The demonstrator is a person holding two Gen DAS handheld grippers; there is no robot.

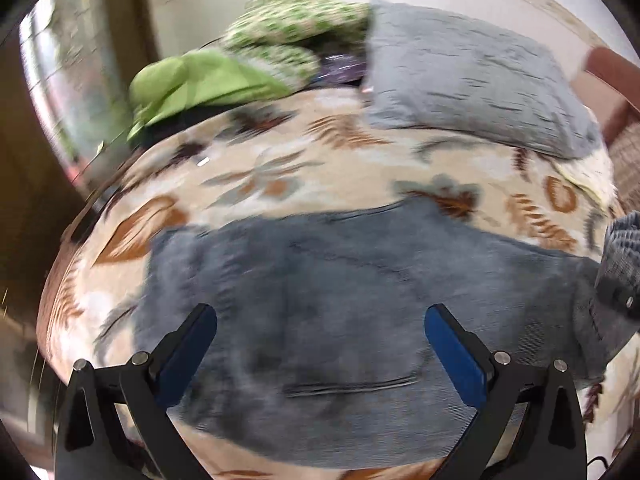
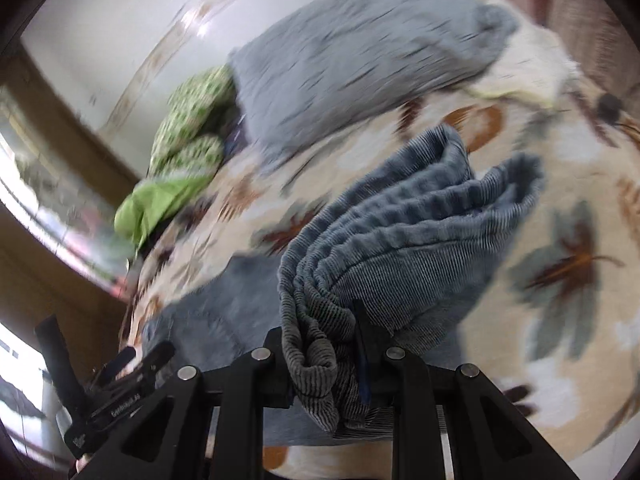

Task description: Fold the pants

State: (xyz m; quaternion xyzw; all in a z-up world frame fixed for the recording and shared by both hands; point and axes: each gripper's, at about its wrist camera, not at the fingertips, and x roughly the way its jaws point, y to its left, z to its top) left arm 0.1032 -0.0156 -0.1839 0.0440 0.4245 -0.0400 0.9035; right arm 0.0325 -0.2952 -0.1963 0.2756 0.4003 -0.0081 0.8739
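One pants (image 1: 340,280): blue-grey corduroy, part bunched | right fingers (image 2: 320,320) clamp bunch | left fingers (image 1: 200,332) apart

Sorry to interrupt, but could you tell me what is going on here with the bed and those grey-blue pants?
A person with a gripper in each hand is folding grey-blue corduroy pants on a bed with a leaf-patterned cover. The right gripper is shut on a bunched part of the pants, lifting it clear of the bed. The left gripper is open over the part lying flat, holding nothing. A grey pillow and green cloth lie further back.
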